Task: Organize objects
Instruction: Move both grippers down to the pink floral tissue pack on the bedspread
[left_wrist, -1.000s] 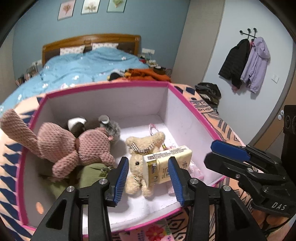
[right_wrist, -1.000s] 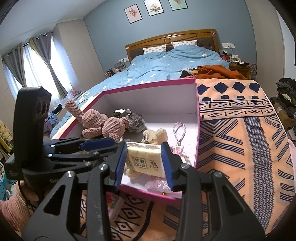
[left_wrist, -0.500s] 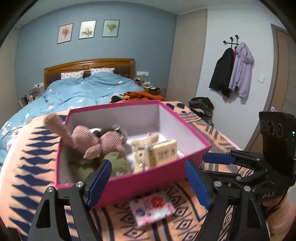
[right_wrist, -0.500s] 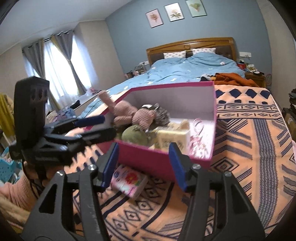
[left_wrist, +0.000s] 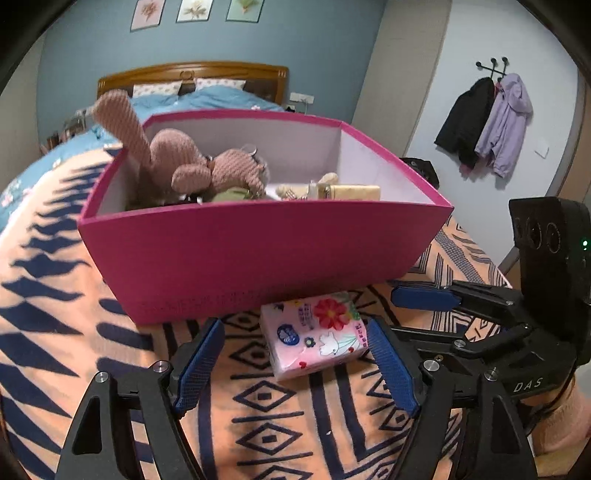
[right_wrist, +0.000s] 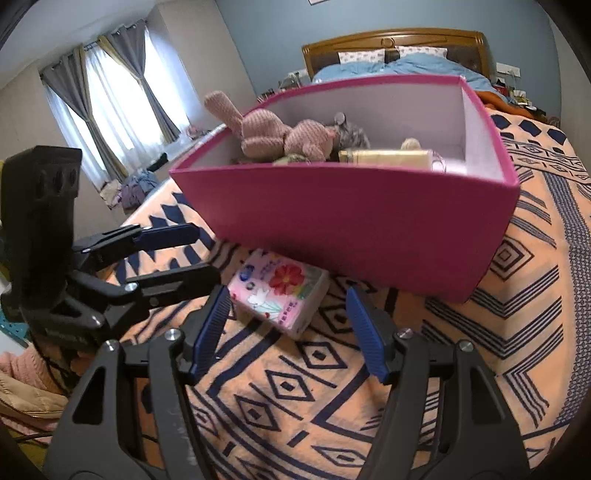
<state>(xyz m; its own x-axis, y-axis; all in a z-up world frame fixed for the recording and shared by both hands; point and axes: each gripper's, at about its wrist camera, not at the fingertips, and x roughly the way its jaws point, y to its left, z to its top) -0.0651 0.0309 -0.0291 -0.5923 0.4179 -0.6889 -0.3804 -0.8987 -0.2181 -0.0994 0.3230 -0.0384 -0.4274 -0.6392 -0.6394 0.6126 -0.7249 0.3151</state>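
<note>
Both grippers have withdrawn from the box (left_wrist: 258, 254) and dropped to its near side. The carton (left_wrist: 354, 192) stays inside; that placement is complete. Left gripper (left_wrist: 295, 365) and right gripper (right_wrist: 288, 328), both spread and empty, flank the tissue pack (left_wrist: 314, 332), likely next.

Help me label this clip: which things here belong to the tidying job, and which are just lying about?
Job: tissue pack on blanket, pink box, plush rabbit, small bear, yellow carton.
Lying about: jackets on hooks, bed, curtains.
</note>
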